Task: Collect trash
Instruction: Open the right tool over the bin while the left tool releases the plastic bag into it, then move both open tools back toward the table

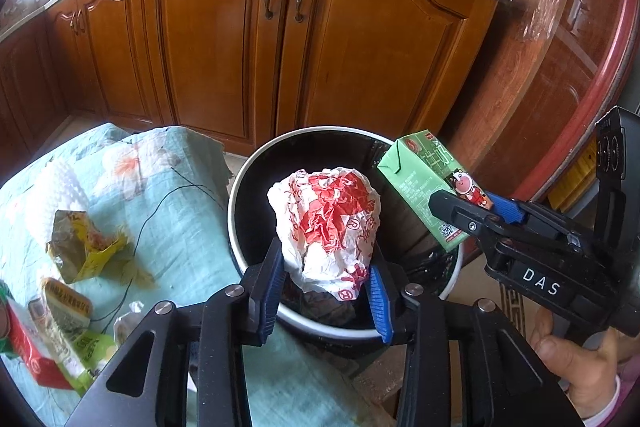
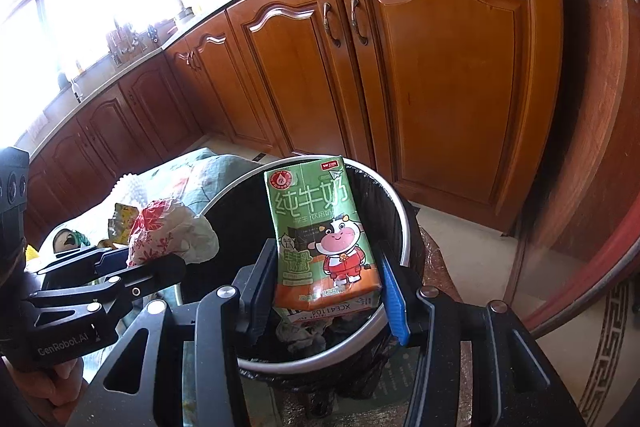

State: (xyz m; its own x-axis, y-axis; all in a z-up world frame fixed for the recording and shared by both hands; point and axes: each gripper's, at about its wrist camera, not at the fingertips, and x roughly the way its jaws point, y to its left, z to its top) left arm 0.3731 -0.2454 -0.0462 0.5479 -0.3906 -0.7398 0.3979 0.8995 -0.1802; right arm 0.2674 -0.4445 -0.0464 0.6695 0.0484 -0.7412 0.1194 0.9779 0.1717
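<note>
My left gripper point(image 1: 325, 281) is shut on a crumpled white and red paper wrapper point(image 1: 326, 227) and holds it over the round black-lined trash bin point(image 1: 256, 163). My right gripper point(image 2: 326, 291) is shut on a green milk carton point(image 2: 320, 231) with a cartoon cow, also held over the bin point(image 2: 400, 211). In the left wrist view the carton point(image 1: 424, 183) and right gripper point(image 1: 476, 211) hang over the bin's right rim. In the right wrist view the wrapper point(image 2: 172, 231) and left gripper point(image 2: 132, 267) sit at the bin's left. Some crumpled trash lies in the bin.
A table with a pale green cloth point(image 1: 168, 187) stands left of the bin, bearing a yellow wrapper point(image 1: 84, 247), a red and green carton point(image 1: 32, 347) and small packets point(image 1: 68, 307). Wooden kitchen cabinets point(image 1: 260, 47) stand behind. A red-framed door point(image 1: 580, 67) is at right.
</note>
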